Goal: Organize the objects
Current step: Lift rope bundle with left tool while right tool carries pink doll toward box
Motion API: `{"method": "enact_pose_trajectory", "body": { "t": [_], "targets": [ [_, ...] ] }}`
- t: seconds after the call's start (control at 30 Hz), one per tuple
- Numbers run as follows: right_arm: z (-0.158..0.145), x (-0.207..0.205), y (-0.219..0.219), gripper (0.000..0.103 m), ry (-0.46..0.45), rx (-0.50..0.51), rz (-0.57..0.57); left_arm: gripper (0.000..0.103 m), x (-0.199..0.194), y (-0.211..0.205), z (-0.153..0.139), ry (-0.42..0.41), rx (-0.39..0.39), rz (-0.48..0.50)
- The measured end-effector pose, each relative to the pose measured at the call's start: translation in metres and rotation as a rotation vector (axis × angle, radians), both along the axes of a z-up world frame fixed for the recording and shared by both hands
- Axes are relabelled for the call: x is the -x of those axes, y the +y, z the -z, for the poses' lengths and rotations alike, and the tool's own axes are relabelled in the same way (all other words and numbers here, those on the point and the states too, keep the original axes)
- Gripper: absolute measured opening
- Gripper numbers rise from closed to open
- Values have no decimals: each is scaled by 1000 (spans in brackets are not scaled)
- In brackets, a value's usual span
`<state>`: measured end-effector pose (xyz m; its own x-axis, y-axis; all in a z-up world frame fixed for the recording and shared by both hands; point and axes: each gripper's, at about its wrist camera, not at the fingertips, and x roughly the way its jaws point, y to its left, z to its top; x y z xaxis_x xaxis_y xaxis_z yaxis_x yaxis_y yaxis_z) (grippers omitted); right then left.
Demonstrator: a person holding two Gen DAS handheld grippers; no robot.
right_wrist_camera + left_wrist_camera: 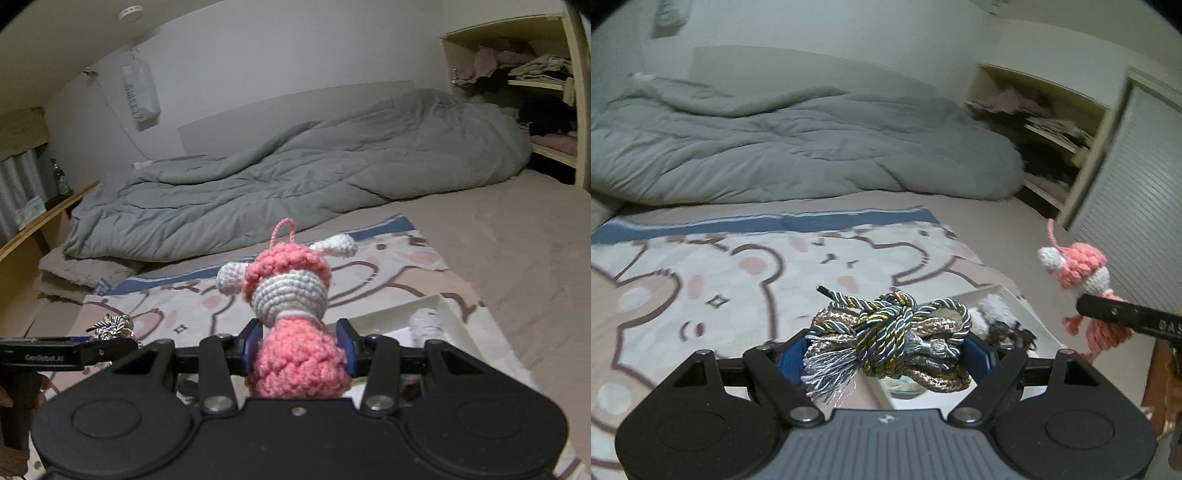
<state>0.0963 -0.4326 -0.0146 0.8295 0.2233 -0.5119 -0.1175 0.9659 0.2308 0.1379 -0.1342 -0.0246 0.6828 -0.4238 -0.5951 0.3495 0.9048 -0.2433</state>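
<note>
My left gripper (pixel 886 354) is shut on a knotted bundle of cords (pixel 890 332), grey, gold and tan with a silver tassel, held above the bed. My right gripper (pixel 297 350) is shut on a pink and white crochet doll (pixel 291 295) with a hanging loop, held upright. The doll also shows at the right of the left wrist view (pixel 1082 280), clamped in the right gripper's black finger. The cords show at the left of the right wrist view (pixel 112 326). A white tray (pixel 448 314) lies on the bed below both grippers, with a fluffy white item (pixel 424 321) in it.
A cartoon bear blanket (pixel 701 288) covers the near part of the bed. A rumpled grey duvet (pixel 775 147) lies behind it. An open shelf unit with clothes (pixel 1045 125) stands at the right. A wooden ledge with bottles (pixel 55 192) runs along the left.
</note>
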Motion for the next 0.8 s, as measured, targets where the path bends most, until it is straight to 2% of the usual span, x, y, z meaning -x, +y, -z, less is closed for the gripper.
{"method": "enact_pose_trajectory", "body": {
  "t": [0.23,0.53,0.8],
  "targets": [
    [13,-1,-38,45,32,24,54,83,0,-48,7,-39,-19,145],
    [39,-2,-77,45,101,60,117,83,-3,-112,27,-70,-105,368],
    [61,-9,-84,45,181,122,96,83,-3,-159,54,-66,-140,525]
  ]
}}
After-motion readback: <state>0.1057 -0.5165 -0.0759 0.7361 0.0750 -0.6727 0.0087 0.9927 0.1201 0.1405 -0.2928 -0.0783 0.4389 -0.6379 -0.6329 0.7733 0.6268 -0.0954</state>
